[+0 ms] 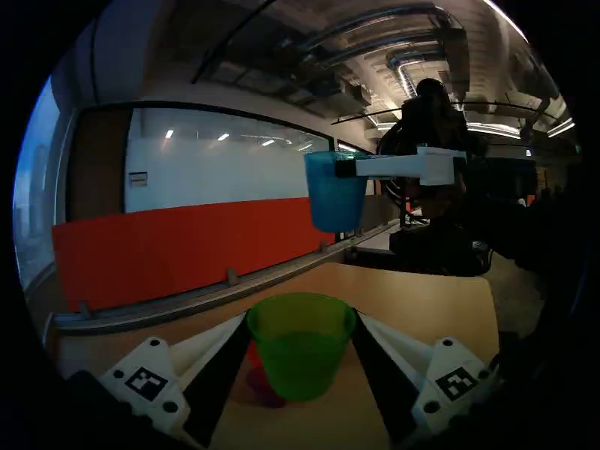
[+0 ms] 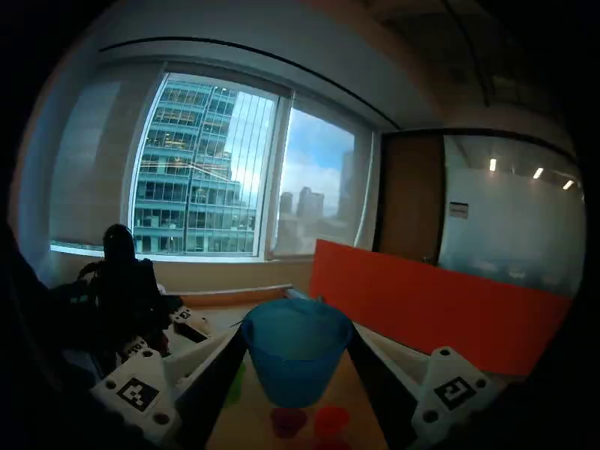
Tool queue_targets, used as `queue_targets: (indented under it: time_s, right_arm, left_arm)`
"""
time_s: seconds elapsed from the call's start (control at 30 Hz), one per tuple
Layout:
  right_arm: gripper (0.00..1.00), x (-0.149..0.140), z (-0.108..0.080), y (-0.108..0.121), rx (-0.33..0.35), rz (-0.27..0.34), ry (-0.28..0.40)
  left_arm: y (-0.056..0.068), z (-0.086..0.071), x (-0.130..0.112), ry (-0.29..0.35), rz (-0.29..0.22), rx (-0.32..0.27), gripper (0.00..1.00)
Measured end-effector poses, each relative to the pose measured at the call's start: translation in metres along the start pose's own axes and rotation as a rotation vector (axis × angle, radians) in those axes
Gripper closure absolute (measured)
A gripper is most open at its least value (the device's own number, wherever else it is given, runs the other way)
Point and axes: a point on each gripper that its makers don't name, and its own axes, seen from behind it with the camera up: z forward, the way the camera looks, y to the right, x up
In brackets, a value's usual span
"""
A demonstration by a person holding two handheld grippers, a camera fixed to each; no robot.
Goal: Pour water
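Between the left gripper's (image 1: 301,330) fingers the green cup (image 1: 301,360) is clamped upright, held level just above the bench (image 1: 420,292). Ahead of it and higher, the blue cup (image 1: 334,195) is gripped upright near its rim by the right gripper (image 1: 346,166), which is held out level from the right. Beneath the right gripper, two reddish discs (image 2: 330,418) are seen on the bench.
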Motion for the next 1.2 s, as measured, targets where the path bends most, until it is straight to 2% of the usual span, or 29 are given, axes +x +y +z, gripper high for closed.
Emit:
queue_targets:
  time_s: [0.3, 0.5, 0.7, 0.9, 1.2]
  right_arm:
    - [0.08, -0.017, -0.023, 0.020, -0.041, 0.030, -0.014]
    - [0.08, -0.023, -0.035, 0.030, -0.064, 0.033, -0.021]
    - [0.07, -0.030, -0.041, 0.038, -0.091, 0.022, -0.031]
    - [0.07, -0.037, -0.043, 0.036, -0.088, 0.020, -0.038]
    - [0.06, -0.064, -0.050, 0.038, -0.082, 0.006, -0.094]
  left_arm:
    - [-0.021, -0.014, -0.006, -0.021, 0.007, 0.045, 0.11]
    - [-0.031, -0.021, -0.007, -0.029, 0.006, 0.062, 0.11]
    - [-0.036, -0.023, -0.011, -0.044, 0.008, 0.069, 0.11]
    - [-0.038, -0.024, -0.016, -0.058, 0.004, 0.066, 0.11]
    - [-0.038, -0.021, -0.028, -0.099, 0.008, 0.055, 0.11]
